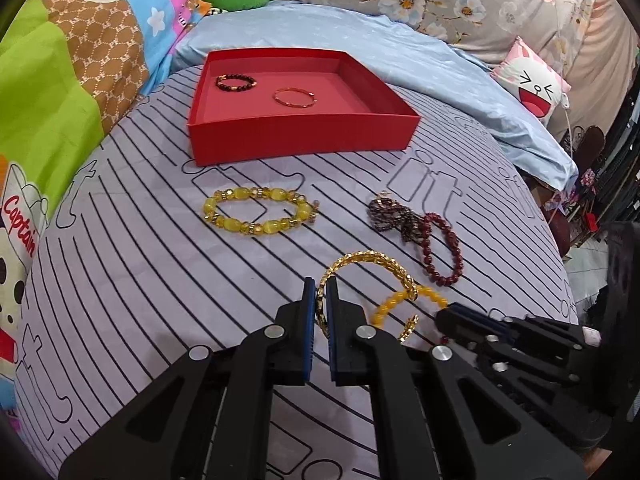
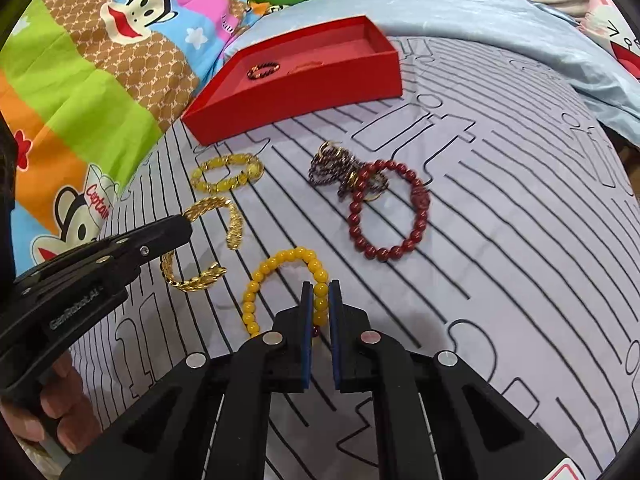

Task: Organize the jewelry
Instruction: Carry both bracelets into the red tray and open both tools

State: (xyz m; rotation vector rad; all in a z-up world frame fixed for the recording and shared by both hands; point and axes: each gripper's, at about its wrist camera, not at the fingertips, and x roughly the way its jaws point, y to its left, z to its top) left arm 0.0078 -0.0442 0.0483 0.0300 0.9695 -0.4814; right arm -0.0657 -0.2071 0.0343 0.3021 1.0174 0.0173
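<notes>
Our left gripper (image 1: 321,286) pinched the gold chain bangle (image 1: 370,266); our right gripper (image 2: 321,286) clamped the yellow bead bracelet (image 2: 280,280) on the bed (image 2: 500,240).

Bedsheet (image 1: 140,280): striped, pale lilac, spread flat.
Blanket (image 1: 440,60): light blue, rumpled behind.
Cushion (image 1: 532,84): cartoon face, possibly a cat.
Quilt (image 2: 80,80): monkey print.

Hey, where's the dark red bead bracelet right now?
In the right wrist view, the dark red bead bracelet lies right of centre on the striped sheet, overlapping the tangled dark chain.
</notes>
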